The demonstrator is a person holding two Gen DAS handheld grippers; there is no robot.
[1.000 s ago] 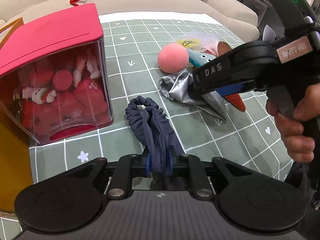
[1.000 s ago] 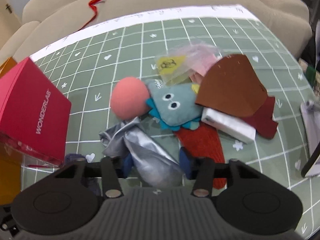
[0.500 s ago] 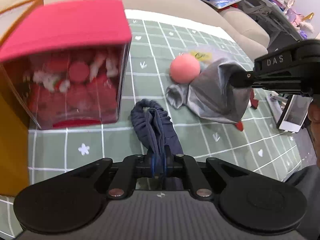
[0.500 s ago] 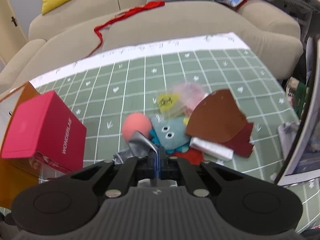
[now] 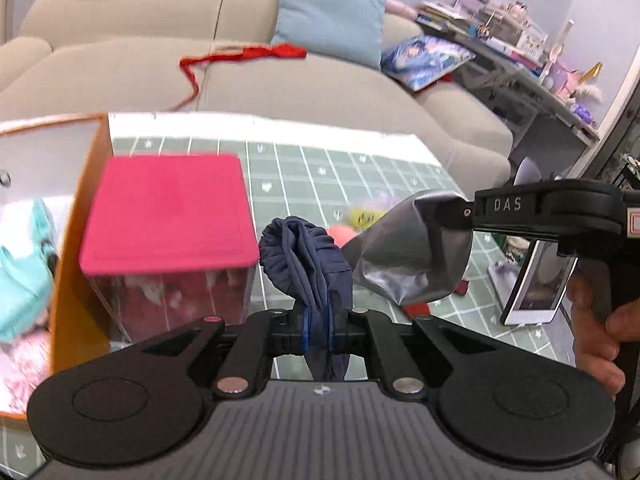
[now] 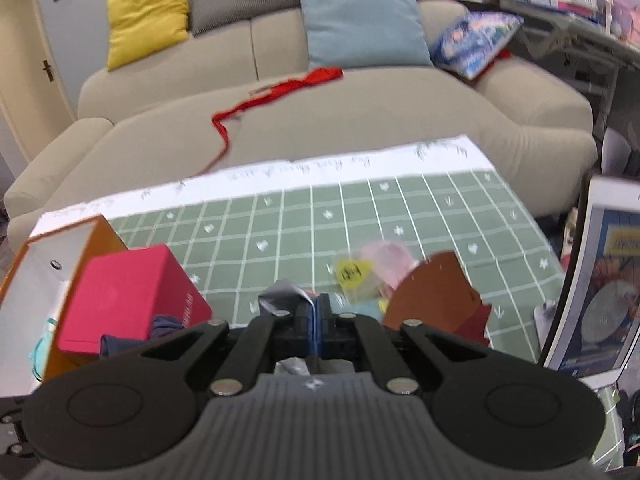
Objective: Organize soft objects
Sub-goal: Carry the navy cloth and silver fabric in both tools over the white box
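My left gripper (image 5: 319,330) is shut on a navy blue cloth (image 5: 304,256), which hangs bunched above the green checked mat (image 5: 360,168). In the same view, to the right, the right gripper (image 5: 460,216) holds a silver cloth (image 5: 408,256) lifted off the mat. The right wrist view shows my right gripper (image 6: 316,326) shut on that silver cloth (image 6: 282,298), with the navy cloth (image 6: 160,328) low at the left. A pink ball (image 5: 342,234) shows behind the cloths. Brown felt (image 6: 432,292), a yellow-tagged bag (image 6: 356,274) and pink items lie on the mat.
A clear box with a pink lid (image 5: 168,216) stands at the left, beside an orange open box (image 5: 76,248) holding teal and pink soft things. A beige sofa (image 6: 360,112) with cushions and a red ribbon lies behind. A tablet (image 5: 536,284) leans at the right.
Both grippers have risen, lifting the navy cloth and the silver cloth off the mat. The right gripper closed on the silver cloth. The views now tilt up toward the sofa.
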